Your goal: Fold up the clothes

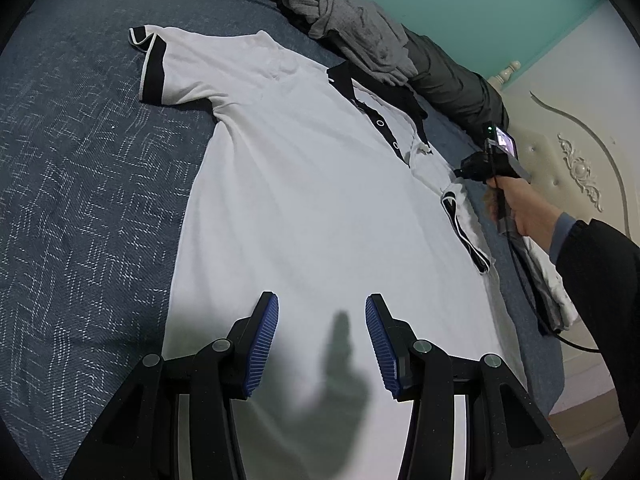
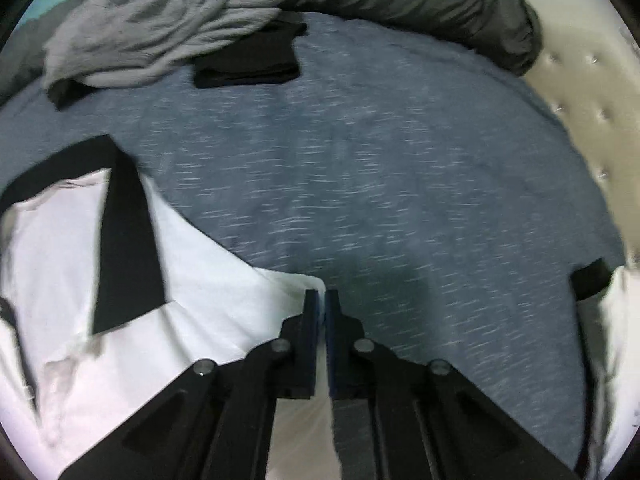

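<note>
Left wrist view: the white polo shirt (image 1: 304, 184) lies flat on the blue bed (image 1: 88, 184); a grey garment heap (image 1: 352, 28) sits at 1 o'clock. The left claw (image 1: 322, 312) hangs half-open over the hem.

Right wrist view, blurred: the right claw (image 2: 322, 300) is pinched shut at the shirt's edge (image 2: 280, 284); whether cloth is caught is unclear. Open bedspread ahead, folded black cloth (image 2: 248, 60) at 11 o'clock.
</note>
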A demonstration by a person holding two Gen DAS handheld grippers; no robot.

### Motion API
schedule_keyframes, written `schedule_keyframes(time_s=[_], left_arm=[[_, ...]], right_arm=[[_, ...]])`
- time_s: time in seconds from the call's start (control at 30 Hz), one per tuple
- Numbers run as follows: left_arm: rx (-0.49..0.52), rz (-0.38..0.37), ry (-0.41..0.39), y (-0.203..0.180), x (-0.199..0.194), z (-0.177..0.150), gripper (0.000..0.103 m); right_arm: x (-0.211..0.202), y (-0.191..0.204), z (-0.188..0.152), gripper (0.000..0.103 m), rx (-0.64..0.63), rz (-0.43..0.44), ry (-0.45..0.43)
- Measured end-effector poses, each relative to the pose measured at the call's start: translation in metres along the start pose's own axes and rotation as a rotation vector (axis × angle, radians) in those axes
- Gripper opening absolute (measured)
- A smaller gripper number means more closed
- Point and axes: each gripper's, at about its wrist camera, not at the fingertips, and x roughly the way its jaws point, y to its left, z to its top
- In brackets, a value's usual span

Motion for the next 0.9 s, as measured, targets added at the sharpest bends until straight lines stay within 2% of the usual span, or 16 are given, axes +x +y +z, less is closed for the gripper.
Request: schedule_keyframes(time_s=[0.13, 0.17, 0.3, 0.4, 0.47, 0.6, 0.7, 0.9], left_arm=[[-0.001, 0.001, 0.003, 0.001, 0.001, -0.001, 0.050], [-0.002, 0.001, 0.004, 0.001, 0.001, -0.001, 0.050], [-0.002, 0.000, 0.006, 0.001, 0.001, -0.002, 0.050], [0.001, -0.002, 0.007, 0.000, 0.000, -0.002, 0.050], [0.003, -0.003, 0.007, -0.001, 0.000, -0.002, 0.050], [0.003, -0.006, 0.001, -0.003, -0.003, -0.002, 0.050], [0.004, -0.008, -0.003, -0.005, -0.004, -0.001, 0.050], [0.003, -0.013, -0.006, -0.006, -0.005, 0.000, 0.050]], right_arm=[[0.006, -0.001, -0.001, 0.003, 0.009, -0.083, 0.003], [0.008, -0.002, -0.001, 0.003, 0.025, -0.076, 0.005], [0.006, -0.022, 0.002, 0.003, 0.151, 0.051, -0.017], [-0.007, -0.041, 0.005, 0.004, 0.227, 0.158, -0.067], [-0.018, -0.050, 0.007, 0.012, 0.237, 0.199, -0.098], [-0.040, -0.068, 0.007, 0.025, 0.232, 0.236, -0.148], [-0.044, -0.064, -0.002, 0.025, 0.199, 0.259, -0.143], [-0.039, -0.037, -0.039, 0.025, 0.075, 0.289, -0.061]])
